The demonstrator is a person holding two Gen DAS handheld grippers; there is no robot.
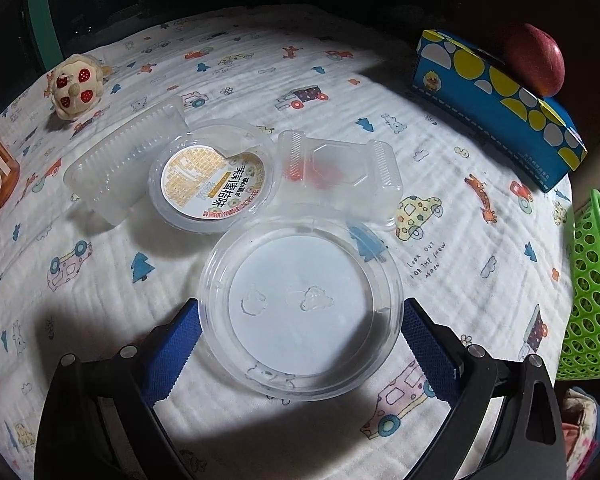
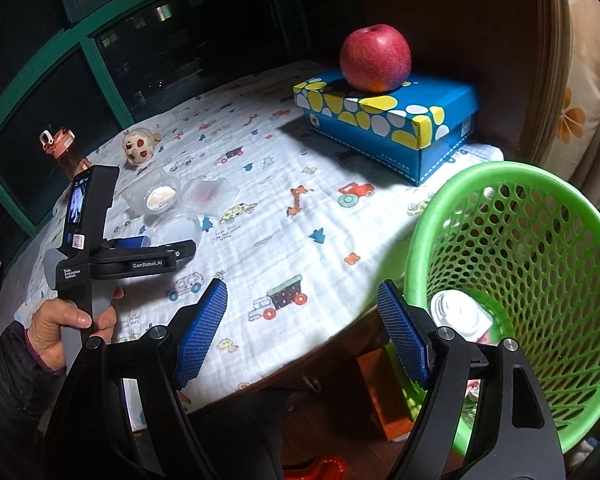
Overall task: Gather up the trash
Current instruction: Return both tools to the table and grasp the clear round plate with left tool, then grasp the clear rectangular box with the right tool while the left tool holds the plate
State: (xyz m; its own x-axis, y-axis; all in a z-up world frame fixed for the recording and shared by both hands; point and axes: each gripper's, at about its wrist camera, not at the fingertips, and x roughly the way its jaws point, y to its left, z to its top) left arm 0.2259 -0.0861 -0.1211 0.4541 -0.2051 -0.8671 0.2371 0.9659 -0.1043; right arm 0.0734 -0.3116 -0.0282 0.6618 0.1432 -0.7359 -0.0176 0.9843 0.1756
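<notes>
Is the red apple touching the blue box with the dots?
Touching. The right wrist view shows the apple sitting right on top of the blue box, with no gap under it.

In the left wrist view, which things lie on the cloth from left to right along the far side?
Plush toy → rectangular clear tray → labelled round container → clear hinged box → blue spotted box, with the apple behind it.

Four clear plastic containers point(image 1: 300, 312) (all empty), one apple point(image 2: 375, 58), one basket point(image 2: 540, 280).
</notes>
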